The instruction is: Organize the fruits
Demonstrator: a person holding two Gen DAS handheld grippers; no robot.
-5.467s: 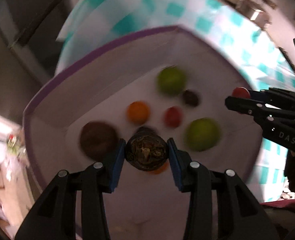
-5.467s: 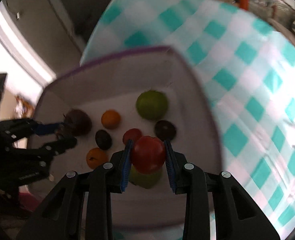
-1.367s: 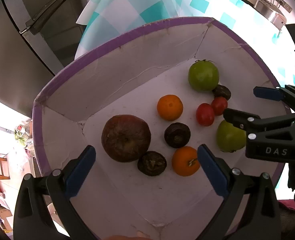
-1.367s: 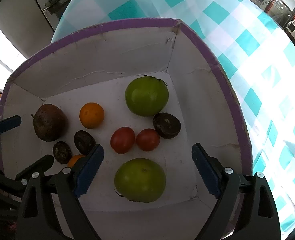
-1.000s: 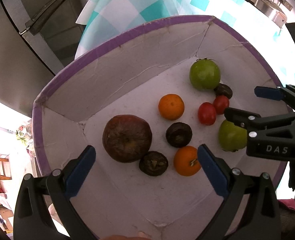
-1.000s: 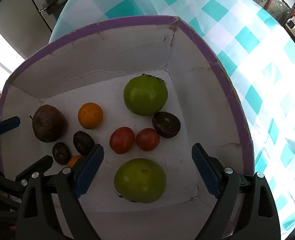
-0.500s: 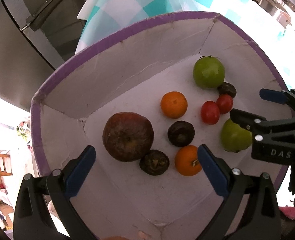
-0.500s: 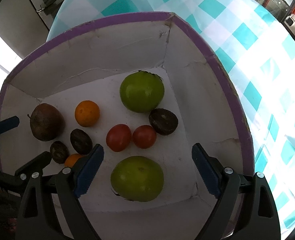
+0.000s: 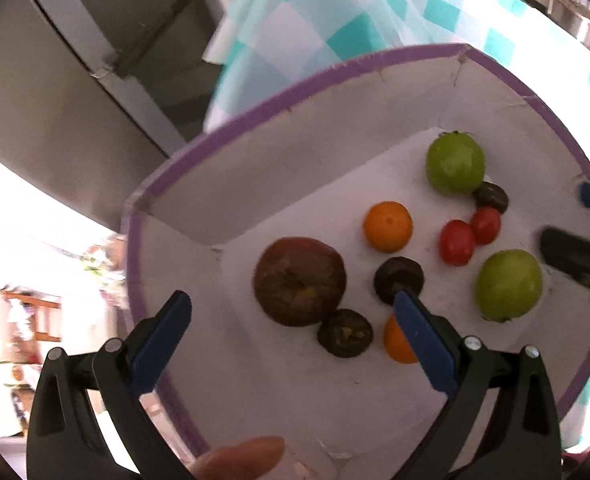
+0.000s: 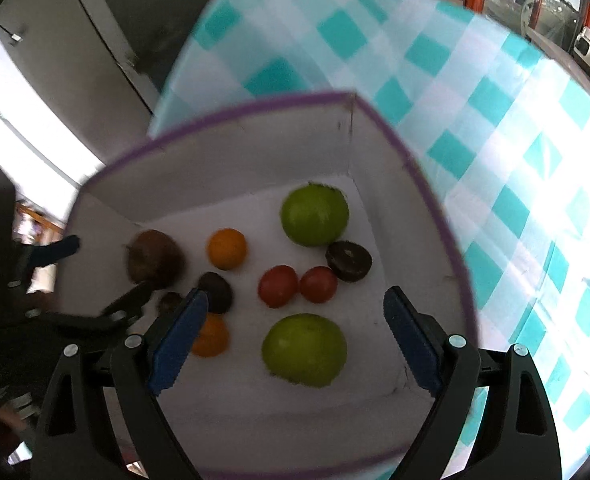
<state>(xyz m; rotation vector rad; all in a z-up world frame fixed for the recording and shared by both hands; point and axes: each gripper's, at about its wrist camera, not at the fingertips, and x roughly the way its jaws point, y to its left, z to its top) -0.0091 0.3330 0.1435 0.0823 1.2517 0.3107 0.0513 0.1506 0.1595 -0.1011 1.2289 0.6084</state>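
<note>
A white box with a purple rim [image 9: 255, 98] [image 10: 427, 184] holds the fruit: two green fruits [image 9: 455, 162] [image 10: 305, 350], two oranges [image 9: 387, 226] [image 10: 227, 248], two red tomatoes [image 9: 457, 242] [image 10: 319, 284], a large brown fruit [image 9: 299, 280] [image 10: 155, 262] and three small dark fruits [image 9: 345, 338] [image 10: 349, 262]. My left gripper [image 9: 291, 326] is open and empty above the box's near left corner. My right gripper [image 10: 295, 328] is open and empty above the near green fruit. Each gripper shows in the other's view, the right one at the edge [image 9: 575, 240], the left one at the left [image 10: 95, 280].
The box sits on a teal and white checked tablecloth [image 10: 475, 100] [image 9: 355, 20]. Grey cabinet doors [image 9: 75, 80] stand beyond the table's far edge. A fingertip [image 9: 239, 458] shows at the bottom of the left wrist view.
Both grippers have pulled back and up from the box, still open. The left view has shifted left so the box sits further right. The fruits have not moved.
</note>
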